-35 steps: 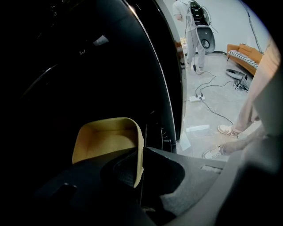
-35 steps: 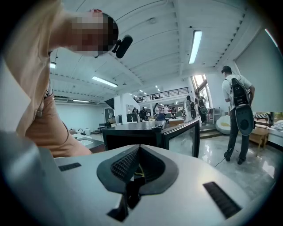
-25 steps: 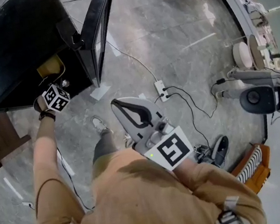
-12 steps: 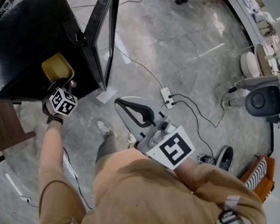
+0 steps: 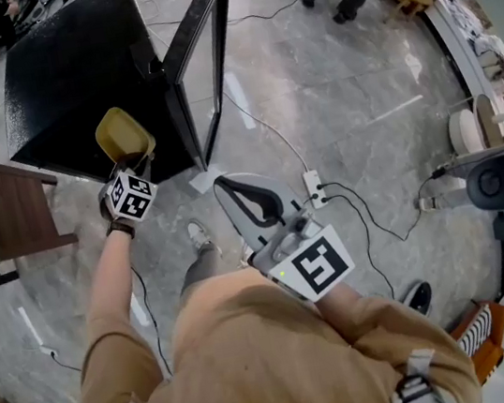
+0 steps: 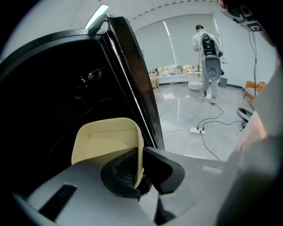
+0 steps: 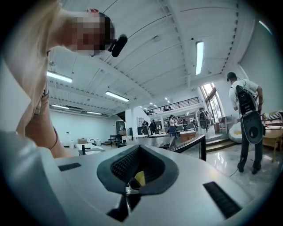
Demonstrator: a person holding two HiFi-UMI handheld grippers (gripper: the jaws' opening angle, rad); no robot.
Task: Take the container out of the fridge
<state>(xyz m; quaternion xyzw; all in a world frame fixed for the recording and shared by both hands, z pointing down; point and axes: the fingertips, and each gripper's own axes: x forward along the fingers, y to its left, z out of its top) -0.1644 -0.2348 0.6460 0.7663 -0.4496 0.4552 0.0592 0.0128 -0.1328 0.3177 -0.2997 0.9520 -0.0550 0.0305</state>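
Broadly, a grey marble floor (image 5: 338, 87) is seen from above, and a black fridge (image 5: 70, 73) is stood on it with its glass door (image 5: 203, 71) swung open. The yellow container (image 5: 123, 135) is held in the air outside the fridge, in front of its open side and near the door, tilted so that its inside is turned toward the left gripper's camera. Its side wall is clamped by the left hand-held gripper (image 6: 141, 154), with one jaw inside the container and one outside. The right hand-held gripper (image 7: 139, 147) is kept well apart from it, its jaws brought together at the tips. A white power strip (image 5: 313, 183) is laid on the floor.
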